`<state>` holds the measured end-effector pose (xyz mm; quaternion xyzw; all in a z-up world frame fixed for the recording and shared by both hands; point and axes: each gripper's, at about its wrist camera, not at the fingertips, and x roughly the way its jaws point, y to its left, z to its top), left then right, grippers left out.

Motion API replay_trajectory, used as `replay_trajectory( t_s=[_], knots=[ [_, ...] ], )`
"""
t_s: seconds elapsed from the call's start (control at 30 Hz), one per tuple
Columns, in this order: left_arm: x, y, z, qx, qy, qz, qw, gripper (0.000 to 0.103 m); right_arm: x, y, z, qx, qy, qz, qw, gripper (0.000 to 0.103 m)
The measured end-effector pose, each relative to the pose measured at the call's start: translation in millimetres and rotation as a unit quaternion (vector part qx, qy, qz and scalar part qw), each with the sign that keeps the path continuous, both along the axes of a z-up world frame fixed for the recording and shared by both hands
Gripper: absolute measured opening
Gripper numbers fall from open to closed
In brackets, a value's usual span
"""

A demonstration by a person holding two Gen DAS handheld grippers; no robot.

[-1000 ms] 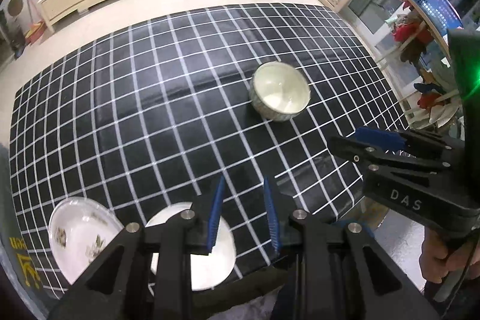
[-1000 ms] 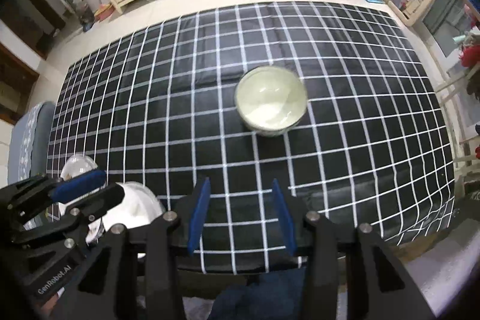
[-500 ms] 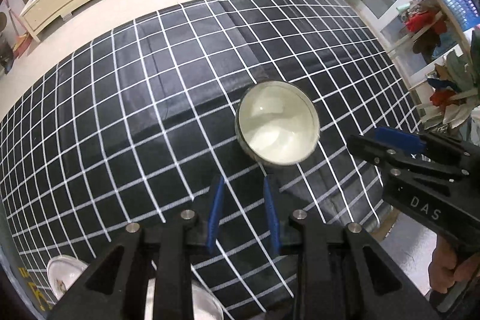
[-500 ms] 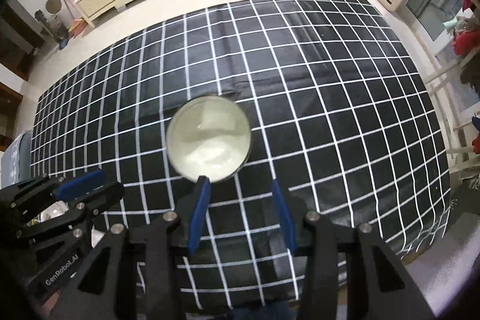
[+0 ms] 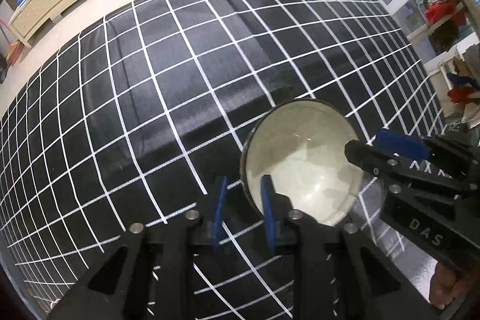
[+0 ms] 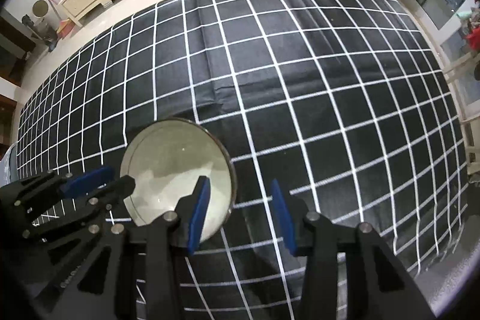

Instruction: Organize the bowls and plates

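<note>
The step in hand looks like the grasp of the bowl (image 5: 303, 164), which sits on the checked cloth (image 5: 180, 80); the left gripper (image 5: 243, 209) and right gripper (image 6: 240, 215) gape empty, each straddling 1 rim side; next, probably closing.

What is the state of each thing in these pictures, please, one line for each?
bowl: upright on the cloth, empty, not gripped.
left gripper: open, its right finger inside the bowl rim, the other outside.
right gripper: open, its left finger over the bowl, the other outside over the cloth.
checked tablecloth: spread over the table, with some creases.
</note>
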<state>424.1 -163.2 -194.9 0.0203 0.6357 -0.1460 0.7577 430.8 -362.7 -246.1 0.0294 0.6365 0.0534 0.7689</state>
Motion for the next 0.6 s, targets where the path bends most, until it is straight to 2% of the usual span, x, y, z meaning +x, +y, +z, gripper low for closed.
replay_trajectory(
  t_s=[0.03, 0.07, 0.13, 0.27, 0.47, 0.6],
  knots=[
    [1, 0, -4, -0.005, 0.004, -0.001, 1.0, 0.014, 1, 0, -2, 0.002, 0.003, -0.001, 1.0, 0.033],
    [0, 1, -4, -0.012, 0.008, 0.0, 0.9999, 0.01, 1, 1, -5, -0.003, 0.007, -0.003, 1.0, 0.029],
    [-1, 0, -4, -0.012, 0.006, -0.005, 0.9999, 0.009, 2, -1, -9, -0.012, 0.015, -0.005, 1.0, 0.025],
    [-2, -1, -3, -0.011, 0.005, -0.011, 0.9999, 0.01, -3, 0, -20, 0.005, 0.045, -0.007, 0.999, 0.014],
    [-12, 13, -4, 0.006, 0.011, -0.008, 0.9999, 0.01, -18, 23, -18, -0.018, 0.043, 0.021, 0.999, 0.013],
    [-27, 44, -3, 0.006, 0.023, 0.006, 0.9997, 0.009, -31, 44, -17, 0.001, 0.052, 0.034, 0.998, 0.013]
  ],
)
